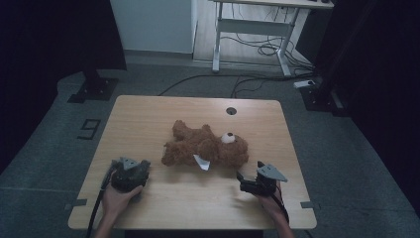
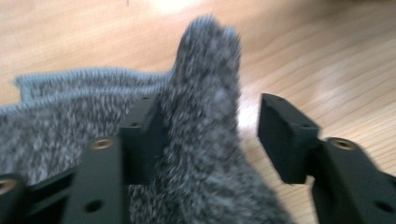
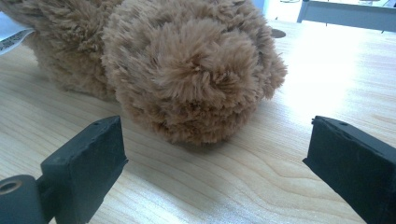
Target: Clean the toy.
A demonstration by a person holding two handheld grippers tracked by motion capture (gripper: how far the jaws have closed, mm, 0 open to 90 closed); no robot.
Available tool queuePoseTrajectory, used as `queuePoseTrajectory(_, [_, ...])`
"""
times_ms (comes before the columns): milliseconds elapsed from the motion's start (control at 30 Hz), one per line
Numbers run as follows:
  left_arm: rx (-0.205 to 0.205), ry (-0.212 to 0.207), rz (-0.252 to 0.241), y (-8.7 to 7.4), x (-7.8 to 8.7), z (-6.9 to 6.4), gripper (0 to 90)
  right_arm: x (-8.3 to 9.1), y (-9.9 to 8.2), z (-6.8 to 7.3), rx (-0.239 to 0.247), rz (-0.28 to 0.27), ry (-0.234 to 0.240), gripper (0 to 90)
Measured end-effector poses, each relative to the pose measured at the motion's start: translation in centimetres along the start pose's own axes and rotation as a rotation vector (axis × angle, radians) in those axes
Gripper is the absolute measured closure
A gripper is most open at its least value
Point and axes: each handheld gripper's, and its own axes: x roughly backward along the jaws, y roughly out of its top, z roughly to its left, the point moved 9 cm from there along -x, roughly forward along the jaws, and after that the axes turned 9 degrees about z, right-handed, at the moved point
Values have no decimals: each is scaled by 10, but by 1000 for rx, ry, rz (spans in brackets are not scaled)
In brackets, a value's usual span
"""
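A brown teddy bear lies on its back in the middle of the wooden table, head to the right, with a white tag at its side. My left gripper rests near the bear's feet, at the table's left front. In the left gripper view a ridge of grey fuzzy fabric stands between the jaws of my left gripper; it leans on the left pad, with a gap to the right pad. My right gripper sits just in front of the bear's head, its jaws wide apart and empty.
A round cable hole sits near the table's far edge. Beyond the table stand a white desk frame and loose cables on the floor. Dark stand bases flank the table's far corners.
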Motion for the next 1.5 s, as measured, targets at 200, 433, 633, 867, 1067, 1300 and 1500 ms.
queuePoseTrajectory(200, [5, -69, -72, 6, 22, -5, 236, 2, 0, 0, -6, -3, 0, 38])
queuePoseTrajectory(433, [-11, -100, -159, 9, 51, -7, 219, 10, -5, -2, -38, -6, 21, 41])
queuePoseTrajectory(633, [6, -129, -191, -1, 61, -12, 219, 16, -13, 0, -29, 10, 34, 65])
queuePoseTrajectory(867, [2, -124, -199, -5, 68, -25, 230, 23, -22, 3, -30, 33, 54, 87])
queuePoseTrajectory(1067, [-14, -132, -168, -6, 51, -52, 239, 24, -30, -3, -38, 67, 38, 121])
queuePoseTrajectory(1300, [-43, -143, -156, -6, 41, -63, 247, 23, -31, -4, -32, 82, 44, 126])
queuePoseTrajectory(1500, [-35, -144, -164, -7, 42, -58, 252, 23, -31, -6, -38, 81, 46, 126])
